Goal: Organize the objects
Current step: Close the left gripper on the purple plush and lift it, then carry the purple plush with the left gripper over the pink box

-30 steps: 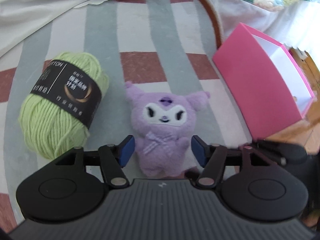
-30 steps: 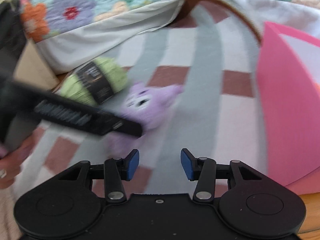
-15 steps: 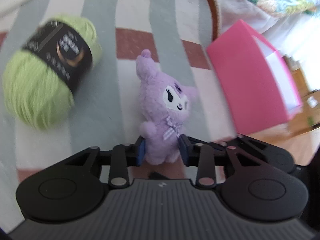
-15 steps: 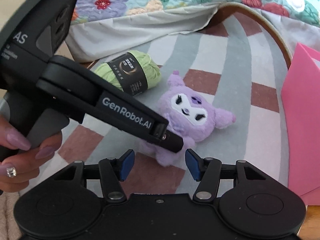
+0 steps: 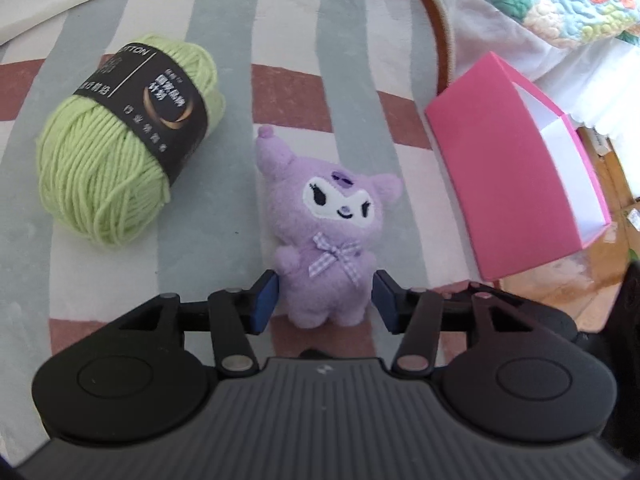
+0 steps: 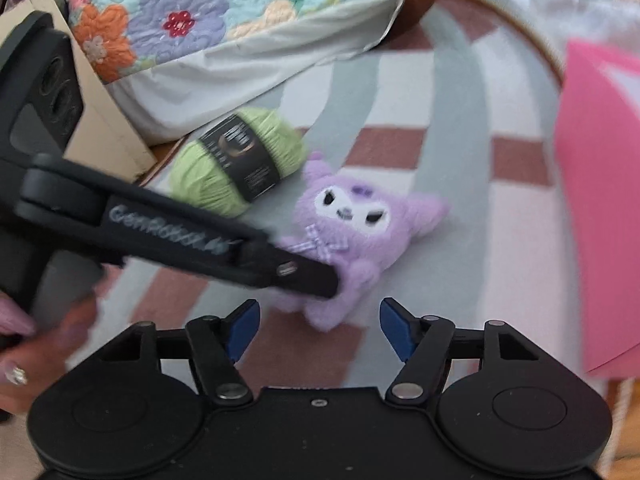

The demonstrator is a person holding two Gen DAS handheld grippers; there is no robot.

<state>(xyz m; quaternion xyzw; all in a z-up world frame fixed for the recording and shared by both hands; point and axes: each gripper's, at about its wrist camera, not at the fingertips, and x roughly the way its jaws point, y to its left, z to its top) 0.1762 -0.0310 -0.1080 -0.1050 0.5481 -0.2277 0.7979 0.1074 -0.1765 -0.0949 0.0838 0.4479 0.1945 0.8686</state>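
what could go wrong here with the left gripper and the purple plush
The left gripper, its jaws just reopened, only brackets the purple plush low by its legs; closing there could pinch fluff and let the heavier head flop or slip out. The pink box straddles the rug's edge, tilted, so a drop might tip it.

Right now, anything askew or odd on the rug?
Mostly tidy. The purple plush lies tilted between the left hand-held gripper pads, which have just been opening and don't press it. The green yarn and pink box sit loose; the box overhangs the rug edge.
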